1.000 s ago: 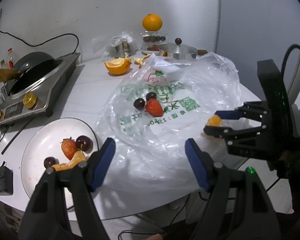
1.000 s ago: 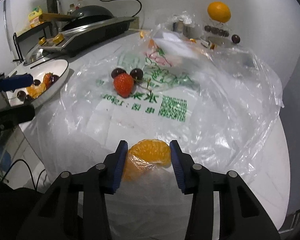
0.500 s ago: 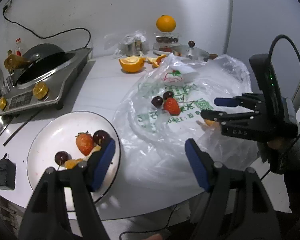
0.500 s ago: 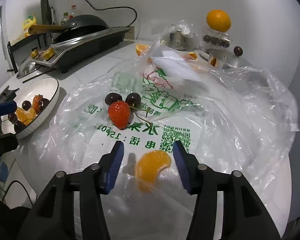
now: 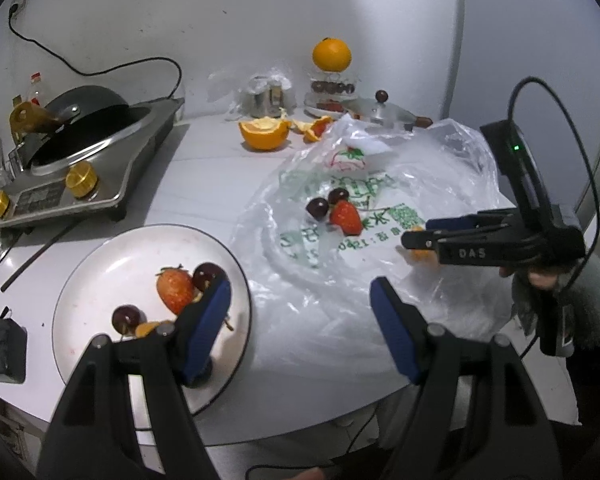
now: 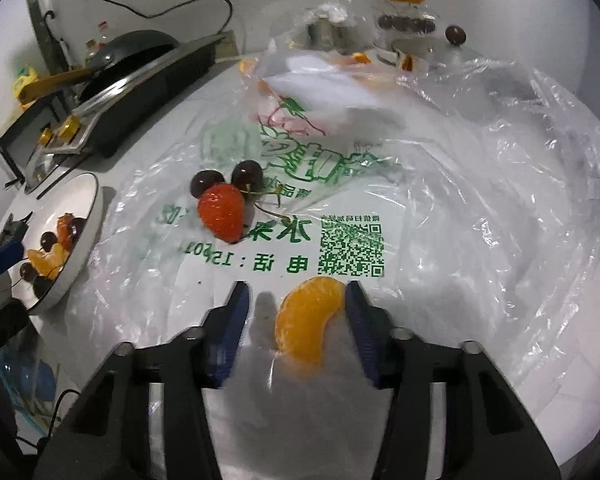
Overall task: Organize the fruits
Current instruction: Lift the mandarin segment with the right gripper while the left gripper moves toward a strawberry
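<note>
Between the pads of the right hand-held gripper (image 6: 294,308) lies an orange segment (image 6: 309,326) on a clear plastic bag (image 6: 440,216). The jaws stand partly open: the segment touches the right pad (image 6: 356,320), while a clear gap separates it from the left pad (image 6: 232,320). Just ahead of the gripper the bag carries green print, with a QR code (image 6: 350,250), the characters "电话:" and digits beginning "15", seen upside down from this side; the rest is too creased to read. Further ahead and to the left lie a strawberry (image 6: 221,212) and two cherries (image 6: 226,180), touching each other, on the bag.

The left hand-held gripper (image 5: 300,316) hovers wide open and holds nothing. Under its left pad (image 5: 206,328) sits a white plate (image 5: 100,280) on the desk (image 5: 204,184), bearing a strawberry, cherries and orange pieces. The right gripper's body shows to its right, marked "DAS" (image 5: 472,253), with a green light lit.

Far ahead of both grippers, by the wall, a whole orange (image 5: 331,54) sits on a clear container of dark fruit, with a cut orange half (image 5: 265,133) nearer. A cooker (image 5: 84,160) with a dark pan stands to the left.
</note>
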The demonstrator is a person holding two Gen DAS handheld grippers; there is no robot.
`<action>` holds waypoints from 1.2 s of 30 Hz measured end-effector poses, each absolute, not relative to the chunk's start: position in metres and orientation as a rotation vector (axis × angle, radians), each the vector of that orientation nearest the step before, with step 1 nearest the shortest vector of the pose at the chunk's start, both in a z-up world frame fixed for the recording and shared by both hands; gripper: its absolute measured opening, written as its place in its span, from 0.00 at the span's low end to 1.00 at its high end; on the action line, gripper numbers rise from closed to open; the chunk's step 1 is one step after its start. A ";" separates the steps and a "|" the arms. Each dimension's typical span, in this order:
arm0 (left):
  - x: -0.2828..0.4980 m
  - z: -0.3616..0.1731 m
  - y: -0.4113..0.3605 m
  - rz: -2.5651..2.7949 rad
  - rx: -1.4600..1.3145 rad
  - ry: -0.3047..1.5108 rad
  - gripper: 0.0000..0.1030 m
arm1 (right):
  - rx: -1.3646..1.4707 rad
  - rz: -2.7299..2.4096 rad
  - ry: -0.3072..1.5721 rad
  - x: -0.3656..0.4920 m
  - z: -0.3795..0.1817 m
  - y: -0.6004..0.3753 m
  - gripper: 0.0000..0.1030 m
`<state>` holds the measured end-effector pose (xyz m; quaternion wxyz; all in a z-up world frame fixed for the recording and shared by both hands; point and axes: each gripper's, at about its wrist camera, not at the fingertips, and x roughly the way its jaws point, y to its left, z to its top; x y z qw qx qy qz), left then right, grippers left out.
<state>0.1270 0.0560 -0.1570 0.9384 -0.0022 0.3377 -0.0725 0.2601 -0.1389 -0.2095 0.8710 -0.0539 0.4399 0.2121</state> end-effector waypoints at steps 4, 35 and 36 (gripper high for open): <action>0.128 -0.155 0.054 -0.148 0.002 0.680 0.71 | -0.105 0.419 0.933 0.265 -0.212 -0.140 0.41; 0.202 -0.162 -0.020 -0.175 0.124 0.726 0.71 | -0.060 0.618 0.763 0.277 -0.185 -0.167 0.25; 0.205 -0.163 -0.021 -0.169 0.125 0.728 0.71 | -0.060 0.624 0.756 0.277 -0.184 -0.168 0.25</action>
